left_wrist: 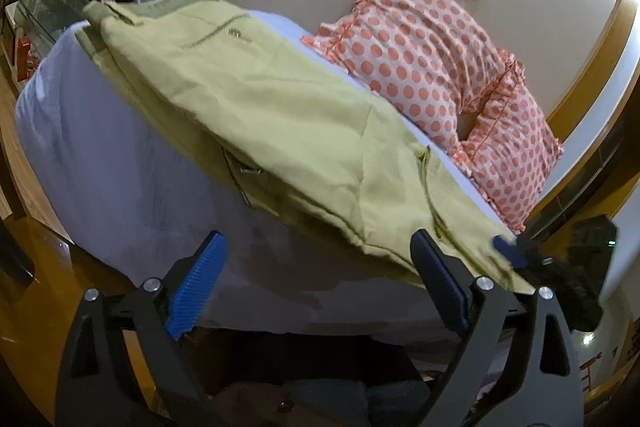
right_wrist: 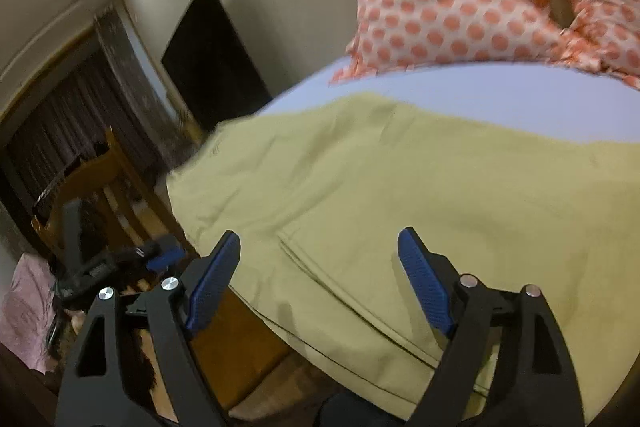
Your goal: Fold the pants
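Khaki-green pants (left_wrist: 280, 115) lie flat on a bed with a pale lilac sheet (left_wrist: 100, 163), waistband at the far left, legs running toward the near right. My left gripper (left_wrist: 320, 279) is open just off the near edge of the pants, holding nothing. The right gripper shows at the right of this view (left_wrist: 560, 267), by the leg ends. In the right wrist view the pants (right_wrist: 400, 195) fill the middle. My right gripper (right_wrist: 320, 267) is open above the folded leg hem, holding nothing. The left gripper shows at the left (right_wrist: 120, 259).
Two orange polka-dot pillows (left_wrist: 440, 67) lie along the far side of the bed against the wall. A wooden chair (right_wrist: 92, 187) and wooden floor are beside the bed. A dark TV screen (right_wrist: 212, 67) hangs on the wall.
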